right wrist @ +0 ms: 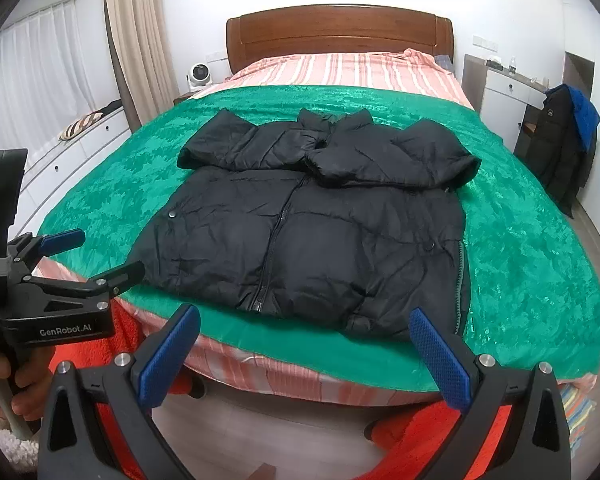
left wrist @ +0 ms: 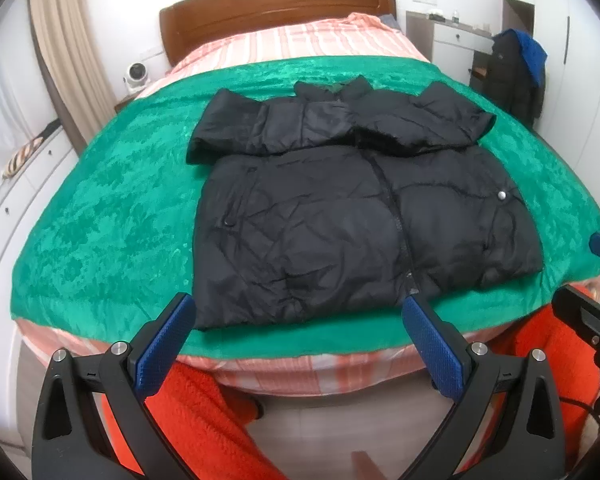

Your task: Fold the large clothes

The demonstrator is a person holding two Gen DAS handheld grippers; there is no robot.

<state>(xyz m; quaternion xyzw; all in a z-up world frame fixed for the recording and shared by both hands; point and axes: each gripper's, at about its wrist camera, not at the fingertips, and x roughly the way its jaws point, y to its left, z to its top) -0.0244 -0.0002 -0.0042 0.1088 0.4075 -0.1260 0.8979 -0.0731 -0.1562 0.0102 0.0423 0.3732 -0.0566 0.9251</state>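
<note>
A black puffer jacket (left wrist: 340,208) lies flat, front up and zipped, on a green blanket (left wrist: 112,216) on the bed. Both sleeves are folded across its chest. It also shows in the right wrist view (right wrist: 320,232). My left gripper (left wrist: 300,308) is open and empty, held off the bed's foot edge just short of the jacket's hem. My right gripper (right wrist: 306,320) is open and empty, also just short of the hem, toward the jacket's right side. The left gripper shows from the side in the right wrist view (right wrist: 100,252), jaws apart.
The green blanket (right wrist: 520,248) covers a striped pink bed with a wooden headboard (right wrist: 340,36). A dark coat (right wrist: 560,148) hangs at the right by a white cabinet (right wrist: 504,92). A small fan (right wrist: 198,74) and curtains (right wrist: 136,40) are at the left. The person's red trousers (left wrist: 204,416) are below the grippers.
</note>
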